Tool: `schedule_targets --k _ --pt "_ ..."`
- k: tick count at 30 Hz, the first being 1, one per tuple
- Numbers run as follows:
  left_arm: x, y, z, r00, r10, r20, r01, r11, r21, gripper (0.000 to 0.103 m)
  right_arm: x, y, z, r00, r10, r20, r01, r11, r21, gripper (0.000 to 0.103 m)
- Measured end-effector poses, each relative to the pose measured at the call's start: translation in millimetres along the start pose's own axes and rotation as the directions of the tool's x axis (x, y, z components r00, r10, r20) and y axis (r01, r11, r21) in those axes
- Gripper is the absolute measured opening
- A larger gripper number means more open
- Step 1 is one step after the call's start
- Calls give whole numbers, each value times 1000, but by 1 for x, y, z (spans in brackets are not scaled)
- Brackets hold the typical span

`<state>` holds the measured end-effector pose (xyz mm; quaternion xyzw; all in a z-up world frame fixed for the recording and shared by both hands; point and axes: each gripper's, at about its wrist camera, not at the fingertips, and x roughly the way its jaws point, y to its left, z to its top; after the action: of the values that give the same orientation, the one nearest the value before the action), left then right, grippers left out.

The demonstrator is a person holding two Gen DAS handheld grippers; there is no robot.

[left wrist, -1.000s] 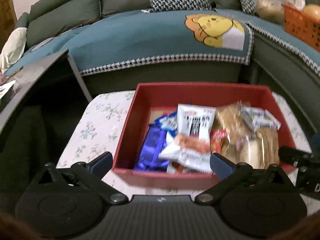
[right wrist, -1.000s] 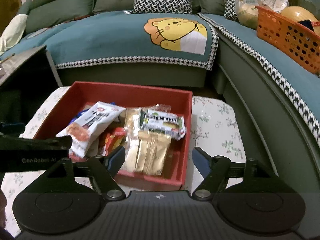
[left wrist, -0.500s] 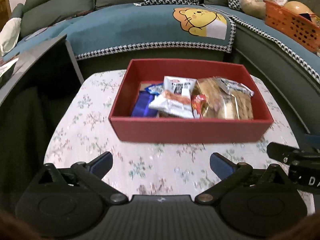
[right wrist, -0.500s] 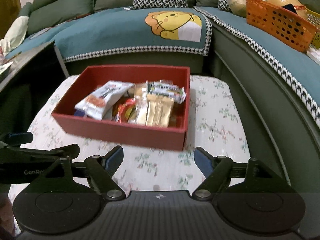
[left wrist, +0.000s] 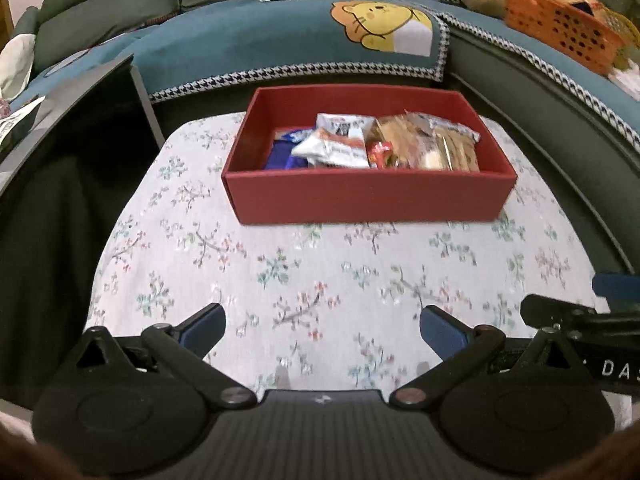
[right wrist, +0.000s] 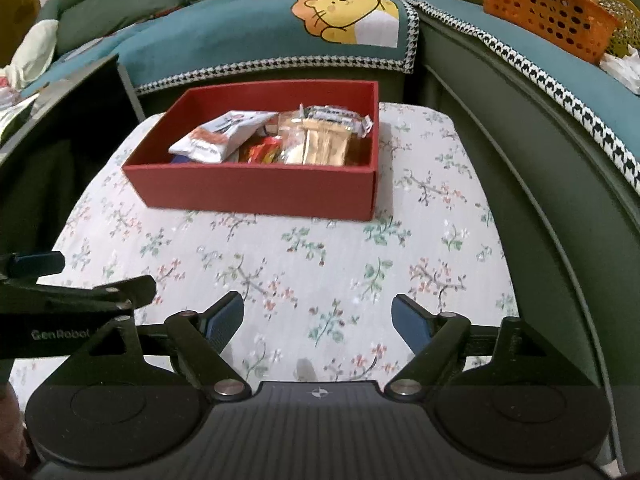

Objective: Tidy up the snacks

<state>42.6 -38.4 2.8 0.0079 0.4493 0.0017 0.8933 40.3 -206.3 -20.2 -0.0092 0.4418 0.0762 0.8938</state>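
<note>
Sitting in the upper middle of the frame on the floral bench: red box filled with snack packets. Hovering low in frame, nothing between jaws: left gripper spread apart, right gripper opening wider.

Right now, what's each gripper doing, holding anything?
Left gripper: open, holding nothing, over the flowered tablecloth.
Right gripper: jaws opening, nothing between them, short of the red box.

Both claws empty, right opening
</note>
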Motion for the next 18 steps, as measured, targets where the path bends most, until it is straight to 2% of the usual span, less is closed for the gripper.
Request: schedule_targets --k 18 --pt "-28 3 -49 1000 -4 -28 4 1000 29 103 -26 11 -46 999 -6 -37 6 1000 7 86"
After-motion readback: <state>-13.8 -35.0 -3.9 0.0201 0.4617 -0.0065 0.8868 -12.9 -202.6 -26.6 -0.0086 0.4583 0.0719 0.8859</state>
